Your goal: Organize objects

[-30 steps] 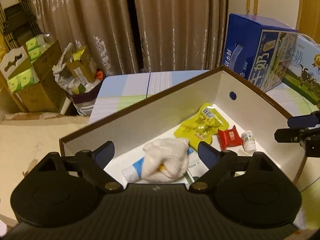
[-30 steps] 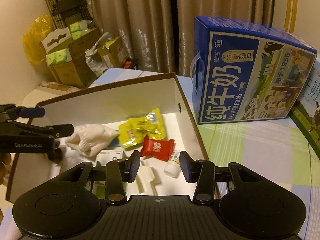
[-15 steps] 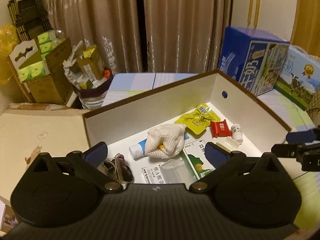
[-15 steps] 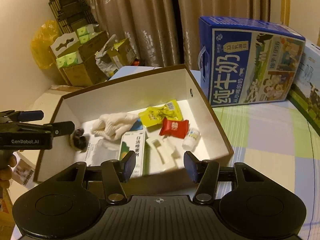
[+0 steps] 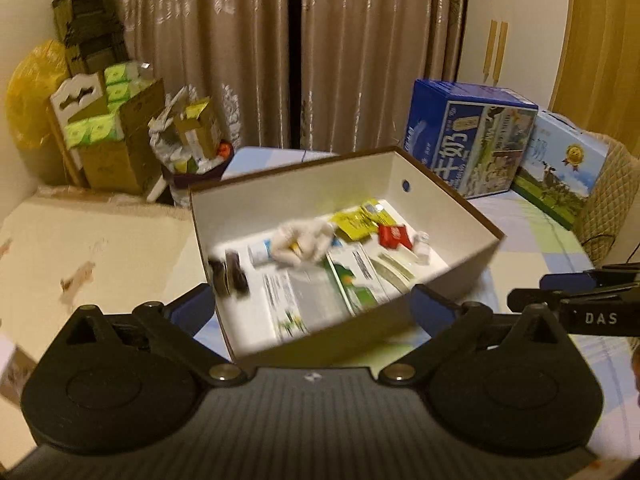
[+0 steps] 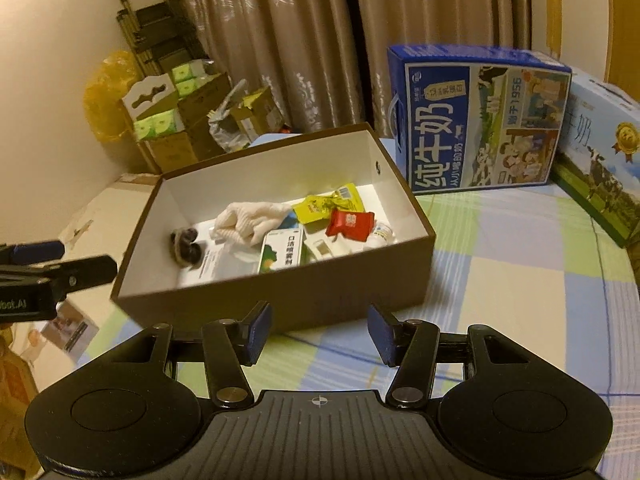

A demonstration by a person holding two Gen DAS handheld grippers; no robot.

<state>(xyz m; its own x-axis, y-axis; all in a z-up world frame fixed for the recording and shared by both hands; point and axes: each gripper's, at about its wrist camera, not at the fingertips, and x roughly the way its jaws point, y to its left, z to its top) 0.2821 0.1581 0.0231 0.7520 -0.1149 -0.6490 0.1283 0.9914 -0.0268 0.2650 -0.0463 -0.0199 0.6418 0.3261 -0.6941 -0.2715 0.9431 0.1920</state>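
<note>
The right gripper (image 6: 318, 334) sits low in the frame, fingers spread and empty, level toward the brown box (image 6: 280, 300) at centre. The left gripper (image 5: 310, 314), likewise wide apart and empty, straddles the box's near corner; white glove (image 6: 250, 222) and red packet (image 6: 350, 224) lie inside.

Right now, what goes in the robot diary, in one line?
left tool: open, empty | right tool: open, empty | brown box: on table, holds glove, red packet
</note>
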